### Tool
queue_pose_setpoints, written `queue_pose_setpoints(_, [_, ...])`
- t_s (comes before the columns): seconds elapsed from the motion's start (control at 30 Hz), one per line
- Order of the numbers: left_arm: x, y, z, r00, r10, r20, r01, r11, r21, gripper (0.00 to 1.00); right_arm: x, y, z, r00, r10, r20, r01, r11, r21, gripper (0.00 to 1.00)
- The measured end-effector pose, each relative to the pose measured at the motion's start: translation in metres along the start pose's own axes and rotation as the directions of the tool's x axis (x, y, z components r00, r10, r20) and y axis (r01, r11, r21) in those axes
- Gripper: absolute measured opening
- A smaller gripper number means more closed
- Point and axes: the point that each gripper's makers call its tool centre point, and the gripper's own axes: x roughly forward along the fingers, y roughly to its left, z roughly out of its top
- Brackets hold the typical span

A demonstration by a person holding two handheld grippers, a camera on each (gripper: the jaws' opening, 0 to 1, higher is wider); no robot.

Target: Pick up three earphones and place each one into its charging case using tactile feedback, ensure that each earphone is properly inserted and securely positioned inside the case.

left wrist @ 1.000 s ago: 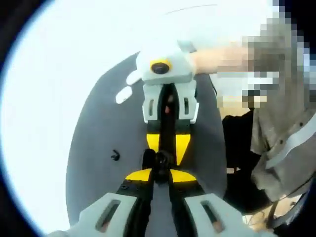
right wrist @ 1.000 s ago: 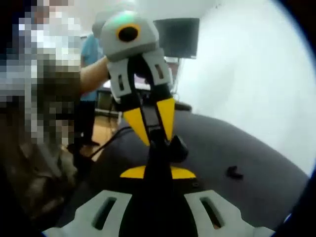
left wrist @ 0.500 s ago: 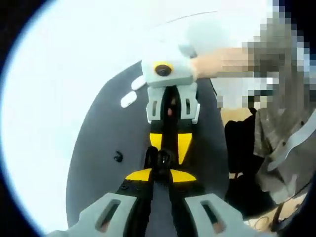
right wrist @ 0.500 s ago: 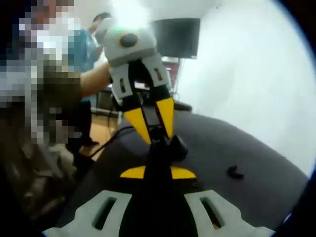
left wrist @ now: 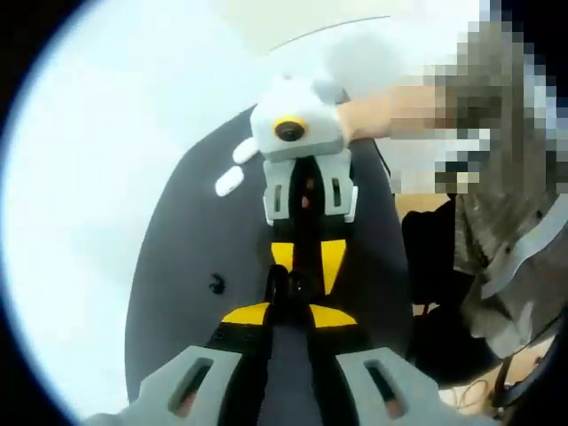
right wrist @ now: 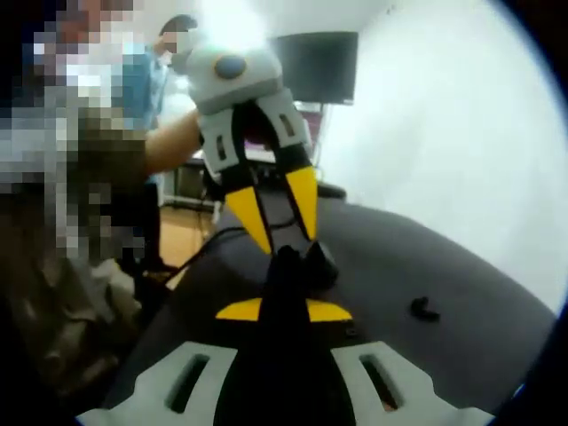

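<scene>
**Two grippers tip to tip over the dark mat, small black piece pinched between**

Left gripper view, going left to right: bright white desk, then dark mat. On the mat a loose black earphone, well apart from the tips. Further back, 2 white items near the mat's far edge; could be cases or buds, too blurred to tell. Centre: left gripper, jaws drawn nearly together on a small black piece, prob. an earphone or its case; can't tell which. Right gripper comes in from opposite, yellow tips touching the same spot. A person's hand and sleeve at the right.

Right gripper view: person at left, then left gripper pointing down at the right gripper, clenched, jaws closed on a dark rounded black thing at the tips. Further right, the spare earphone lies on the mat, near but not touching.

Risks, as judgement: both tips crowd one tiny part, so a slip or twist at handover could flick it onto the mat. Seating is hidden by the jaws, so a tilted bud could pass as inserted; feel must confirm it. Over-squeeze could pop it out sideways.
</scene>
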Motion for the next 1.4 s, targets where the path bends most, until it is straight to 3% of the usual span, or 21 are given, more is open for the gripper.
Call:
queue_pose_setpoints(0.07, [-0.005,0.004,-0.001,1.0,0.021,0.011,-0.021,1.0,-0.01,0.14,0.0,0.0,0.0,1.0,0.001,0.0,-0.001,1.0,0.002,0.18])
queue_pose_setpoints(0.13, [-0.011,0.007,0.001,0.996,0.036,0.087,-0.028,0.995,-0.091,0.18,0.001,0.0,0.0,1.0,-0.001,-0.001,0.001,1.0,0.002,0.18])
queue_pose_setpoints(0.2, [-0.015,0.005,-0.006,0.988,0.008,0.156,0.023,0.981,-0.195,0.22,0.001,0.0,0.0,1.0,-0.003,-0.003,0.003,1.0,0.001,0.18])
queue_pose_setpoints(0.27, [-0.008,-0.002,-0.028,0.984,-0.042,0.173,0.091,0.954,-0.285,0.23,0.001,-0.001,-0.001,1.0,-0.004,-0.004,0.004,1.0,0.002,0.18])
queue_pose_setpoints(0.33, [0.003,-0.013,-0.058,0.984,-0.127,0.123,0.157,0.947,-0.28,0.15,0.001,-0.001,-0.001,1.0,-0.003,-0.005,0.003,1.0,0.006,0.18])
queue_pose_setpoints(0.37, [0.009,-0.016,-0.064,0.979,-0.15,0.138,0.186,0.938,-0.294,0.15,0.001,-0.001,-0.001,1.0,-0.004,-0.005,0.004,1.0,0.005,0.18])
queue_pose_setpoints(0.43, [0.011,-0.017,-0.049,0.946,-0.157,0.285,0.249,0.913,-0.323,0.15,0.001,-0.001,-0.001,1.0,-0.007,-0.006,0.007,1.0,-0.001,0.18])
queue_pose_setpoints(0.5, [0.009,-0.014,-0.026,0.881,-0.157,0.446,0.344,0.861,-0.375,0.22,0.001,-0.001,-0.001,1.0,-0.007,-0.005,0.007,1.0,-0.004,0.18])
queue_pose_setpoints(0.53, [0.01,-0.011,-0.019,0.856,-0.151,0.495,0.369,0.849,-0.379,0.26,0.001,-0.001,0.0,1.0,-0.004,-0.004,0.004,1.0,-0.001,0.18])
queue_pose_setpoints(0.57, [0.015,-0.009,-0.017,0.854,-0.145,0.5,0.368,0.847,-0.384,0.27,0.001,-0.002,0.0,1.0,-0.002,-0.004,0.002,1.0,0.004,0.18])
queue_pose_setpoints(0.63, [0.03,-0.01,-0.021,0.881,-0.167,0.443,0.331,0.887,-0.323,0.25,0.001,-0.001,0.0,1.0,0.0,-0.003,0.0,1.0,0.006,0.18])
queue_pose_setpoints(0.7, [0.037,-0.015,-0.017,0.871,-0.189,0.454,0.35,0.887,-0.302,0.24,0.001,-0.001,0.0,1.0,0.004,-0.002,-0.004,1.0,0.011,0.18])
queue_pose_setpoints(0.77, [0.039,-0.019,-0.011,0.843,-0.215,0.494,0.394,0.871,-0.294,0.21,0.002,-0.001,-0.001,1.0,0.005,-0.003,-0.005,1.0,0.019,0.18])
queue_pose_setpoints(0.97, [0.035,-0.012,-0.016,0.799,-0.194,0.569,0.418,0.859,-0.295,0.19,0.003,-0.003,-0.002,1.0,0.023,-0.004,-0.022,0.997,0.079,0.18])
queue_pose_setpoints(1.03, [0.031,-0.008,-0.011,0.766,-0.173,0.619,0.443,0.84,-0.313,0.18,0.003,-0.002,-0.002,1.0,0.023,-0.004,-0.023,0.997,0.079,0.18])
queue_pose_setpoints(1.07, [0.03,-0.007,-0.01,0.757,-0.168,0.631,0.449,0.835,-0.317,0.17,0.003,-0.001,-0.002,1.0,0.022,-0.005,-0.022,0.997,0.076,0.18])
queue_pose_setpoints(1.17, [0.03,-0.007,-0.012,0.752,-0.169,0.637,0.448,0.84,-0.307,0.16,0.003,-0.001,-0.002,1.0,0.021,-0.006,-0.021,0.997,0.072,0.18])
queue_pose_setpoints(1.23, [0.032,-0.007,-0.013,0.742,-0.172,0.648,0.475,0.817,-0.327,0.15,0.003,0.0,-0.002,1.0,0.02,-0.006,-0.019,0.997,0.07,0.18])
queue_pose_setpoints(1.3, [0.032,-0.007,-0.013,0.74,-0.173,0.65,0.484,0.808,-0.336,0.15,0.003,-0.001,-0.002,1.0,0.014,-0.008,-0.013,0.997,0.07,0.18])
queue_pose_setpoints(1.4, [0.031,-0.009,-0.013,0.741,-0.17,0.65,0.482,0.808,-0.338,0.14,0.002,-0.001,-0.004,1.0,0.002,-0.016,-0.001,0.996,0.086,0.19])
